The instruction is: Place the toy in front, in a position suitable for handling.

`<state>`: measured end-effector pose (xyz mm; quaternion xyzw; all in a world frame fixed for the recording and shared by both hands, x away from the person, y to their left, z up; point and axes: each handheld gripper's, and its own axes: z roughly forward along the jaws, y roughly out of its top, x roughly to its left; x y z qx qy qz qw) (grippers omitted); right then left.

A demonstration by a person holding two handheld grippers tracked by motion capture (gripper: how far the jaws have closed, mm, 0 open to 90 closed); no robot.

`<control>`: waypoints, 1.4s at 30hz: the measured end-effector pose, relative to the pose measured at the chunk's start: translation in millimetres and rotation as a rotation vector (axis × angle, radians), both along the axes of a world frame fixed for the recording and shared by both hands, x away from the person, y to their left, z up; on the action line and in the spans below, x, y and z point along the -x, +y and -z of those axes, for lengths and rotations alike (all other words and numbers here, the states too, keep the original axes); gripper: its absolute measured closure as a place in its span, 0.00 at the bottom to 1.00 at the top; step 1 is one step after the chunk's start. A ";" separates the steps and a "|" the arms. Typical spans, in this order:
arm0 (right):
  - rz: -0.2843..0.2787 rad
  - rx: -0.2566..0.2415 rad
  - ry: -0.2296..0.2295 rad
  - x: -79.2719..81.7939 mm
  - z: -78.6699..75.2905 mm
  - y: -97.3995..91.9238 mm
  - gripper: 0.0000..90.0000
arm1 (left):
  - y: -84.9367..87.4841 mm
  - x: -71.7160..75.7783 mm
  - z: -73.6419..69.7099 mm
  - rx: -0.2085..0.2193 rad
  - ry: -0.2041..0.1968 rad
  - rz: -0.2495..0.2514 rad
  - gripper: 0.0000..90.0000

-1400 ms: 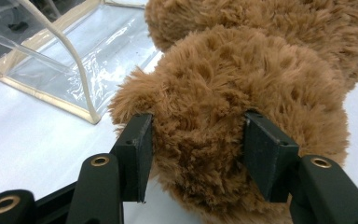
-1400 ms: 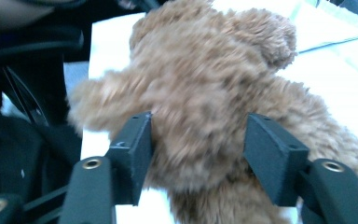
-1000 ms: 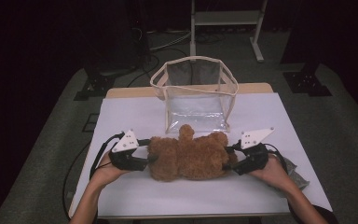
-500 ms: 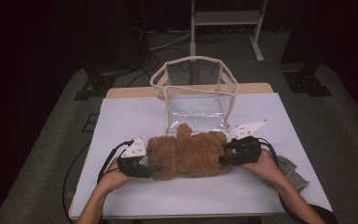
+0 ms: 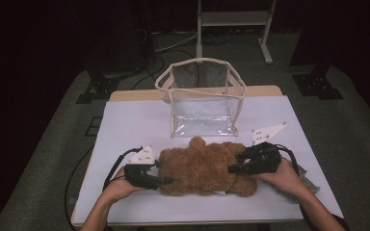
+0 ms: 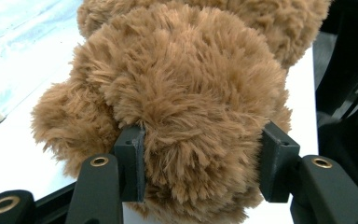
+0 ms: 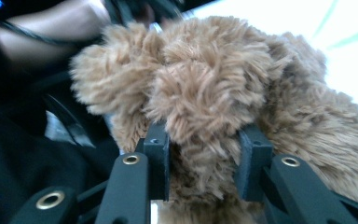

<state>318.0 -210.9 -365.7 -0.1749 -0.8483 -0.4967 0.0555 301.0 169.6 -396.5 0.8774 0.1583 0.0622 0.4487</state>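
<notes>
1. Gripping the brown teddy bear (image 5: 204,166) at one end, my left gripper (image 6: 200,175) has fur bulging between its pads and over both of them; its jaws have just been closing and now pinch a rounded plush lump.
2. My right gripper (image 7: 204,163) has also just been closing, and its two pads press into a tuft of the bear's fur from either side.
3. From the high view, my left gripper (image 5: 161,179) sits at the bear's left end and my right gripper (image 5: 238,166) reaches over its right end, with a hand behind each.
4. The bear lies stretched sideways across the near half of the white table (image 5: 125,125), between my two hands.
5. Just behind the bear stands a clear bag (image 5: 202,98) with a cream trim, upright and open at the top, its front edge close to the bear's top side.
6. A crumpled grey thing (image 5: 308,185) lies under my right wrist at the table's edge; I cannot tell what it is.
7. Beyond the table, a dark floor with cables (image 5: 159,53) and a white metal stand (image 5: 233,21) shows at the back.
</notes>
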 end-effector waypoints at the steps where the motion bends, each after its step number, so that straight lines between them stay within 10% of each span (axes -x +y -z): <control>1: 0.015 0.013 -0.006 1.4 2.5 -1.7 0.68 | 0.0 -1.0 -0.8 -0.005 -0.003 -0.004 0.50; 10: 0.097 0.033 -0.140 -4.2 13.1 -25.2 0.52 | 3.9 -9.0 -8.6 -0.030 -0.073 -0.056 0.27; 16: 0.069 0.064 -0.178 4.1 17.9 -28.4 0.46 | 8.6 -8.0 8.0 -0.023 -0.010 -0.060 0.22; 23: 0.057 0.013 -0.098 -9.6 21.3 -9.1 0.60 | -2.0 -10.1 2.3 0.033 0.038 -0.036 0.45; 42: 0.099 0.059 -0.021 10.1 10.7 -30.4 0.59 | -20.2 -10.8 -2.7 0.045 0.085 0.032 0.46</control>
